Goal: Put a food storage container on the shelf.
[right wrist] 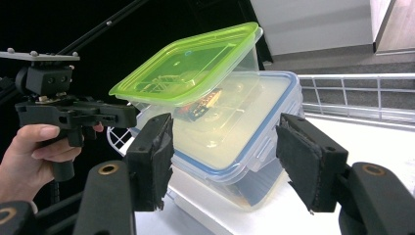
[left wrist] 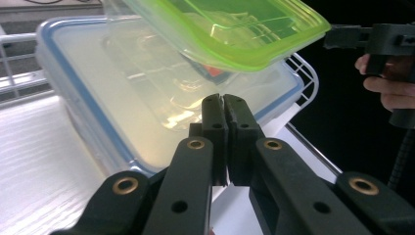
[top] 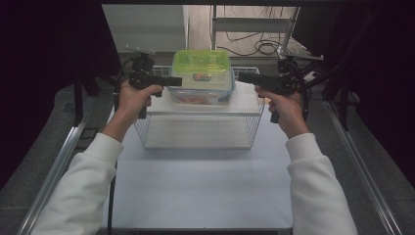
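**Now grab the big box from both sides**

Here two boxes sit stacked on the white shelf (top: 244,105), far in the middle. The green box (top: 201,62) lies tilted on the big box (top: 203,88). The left claw (left wrist: 223,100) is pinched tight on nothing, so open it first. The right claw (right wrist: 222,142) is wide and empty. Squeeze evenly, lift slowly, or the green box may slide off.

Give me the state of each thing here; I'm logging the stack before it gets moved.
Green-lidded container: lid on, resting tilted on the larger box.
Blue-rimmed container: lid on, sitting on the white shelf.
Left gripper: jaws shut, empty.
Right gripper: jaws open, empty.
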`<state>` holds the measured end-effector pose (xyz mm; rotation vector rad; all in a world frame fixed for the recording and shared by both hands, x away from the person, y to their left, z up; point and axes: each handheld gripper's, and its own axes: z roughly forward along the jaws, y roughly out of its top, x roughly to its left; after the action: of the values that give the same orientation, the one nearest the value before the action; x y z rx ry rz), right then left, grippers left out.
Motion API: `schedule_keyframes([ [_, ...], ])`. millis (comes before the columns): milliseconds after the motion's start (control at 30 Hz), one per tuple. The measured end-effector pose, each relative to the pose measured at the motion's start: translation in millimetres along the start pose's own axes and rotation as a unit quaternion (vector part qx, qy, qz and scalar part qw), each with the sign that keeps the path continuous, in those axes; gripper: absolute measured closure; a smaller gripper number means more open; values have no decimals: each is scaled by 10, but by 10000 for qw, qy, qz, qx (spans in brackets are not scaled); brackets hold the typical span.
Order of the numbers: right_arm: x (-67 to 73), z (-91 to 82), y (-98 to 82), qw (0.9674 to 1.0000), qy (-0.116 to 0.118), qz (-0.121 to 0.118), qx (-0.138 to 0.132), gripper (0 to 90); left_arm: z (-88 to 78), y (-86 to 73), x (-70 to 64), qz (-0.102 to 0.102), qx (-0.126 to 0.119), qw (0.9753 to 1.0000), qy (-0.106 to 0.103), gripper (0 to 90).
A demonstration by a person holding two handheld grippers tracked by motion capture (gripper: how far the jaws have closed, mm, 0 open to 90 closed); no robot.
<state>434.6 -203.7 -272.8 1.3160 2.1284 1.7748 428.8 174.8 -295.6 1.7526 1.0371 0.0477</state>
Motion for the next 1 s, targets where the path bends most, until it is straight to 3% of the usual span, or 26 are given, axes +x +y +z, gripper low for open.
schedule_keyframes([
  [433, 10, -10, -83, 9999, 93, 13, 62, 378, -121, -117, -49, 1, -2, 10000, -1, 844],
  [467, 5, -22, -100, 9999, 118, -7, 75, 376, -144, -142, -59, 6, -13, 10000, 15, 811],
  [633, -16, -104, -216, 9997, 220, -80, 107, 368, -283, -280, -119, 70, -82, 9999, 14, 482],
  [733, -7, -161, -312, 9994, 239, -189, 155, 358, -360, -410, -173, 155, -65, 9999, 37, 352],
  [833, 12, -242, -463, 9984, 237, -398, 318, 353, -410, -589, -226, 260, -45, 9996, 45, 288],
  [933, -12, -310, -611, 9973, 398, -433, 443, 347, -424, -817, -238, 282, 66, 9996, -13, 255],
  [1000, -48, -364, -739, 9968, 352, -463, 543, 343, -433, -948, -229, 280, 99, 9996, -37, 243],
])
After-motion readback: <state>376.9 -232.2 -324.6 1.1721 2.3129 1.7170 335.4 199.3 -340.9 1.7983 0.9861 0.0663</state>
